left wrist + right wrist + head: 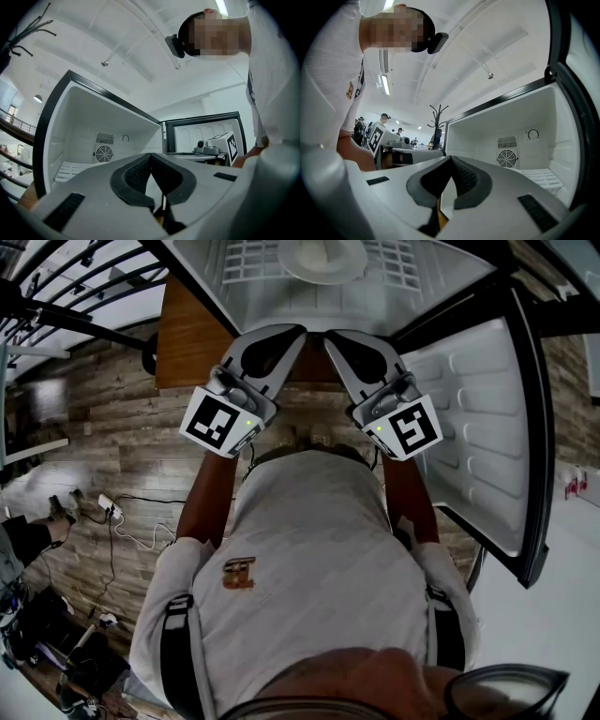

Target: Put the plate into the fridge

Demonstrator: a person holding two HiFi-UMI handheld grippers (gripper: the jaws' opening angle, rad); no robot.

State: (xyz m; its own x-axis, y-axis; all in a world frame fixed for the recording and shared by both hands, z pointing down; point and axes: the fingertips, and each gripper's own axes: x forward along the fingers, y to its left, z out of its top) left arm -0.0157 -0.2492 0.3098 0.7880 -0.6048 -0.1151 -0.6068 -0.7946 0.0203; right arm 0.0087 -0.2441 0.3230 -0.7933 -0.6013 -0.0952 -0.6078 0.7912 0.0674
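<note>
Standing square before the open white fridge (pixel 427 268), the person holds both tools up at its mouth. The left gripper (pixel 300 331), grey with dark ribbed pads, has its jaws pressed tight together, nothing between them. The right gripper (pixel 329 336), grey too, has its tips meeting, and it is empty as well. And there's the round white plate (pixel 322 259), sitting inside on the white wire shelf (pixel 246 261), clear of both grippers. The fridge door (pixel 478 418) hangs wide open on the right.

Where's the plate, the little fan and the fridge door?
plate (pixel 322 259): head view, middle of the dish.
fan (pixel 103 153): left gripper view, centre of its round grille.
fridge door (pixel 473 418): head view, white inner side.
</note>
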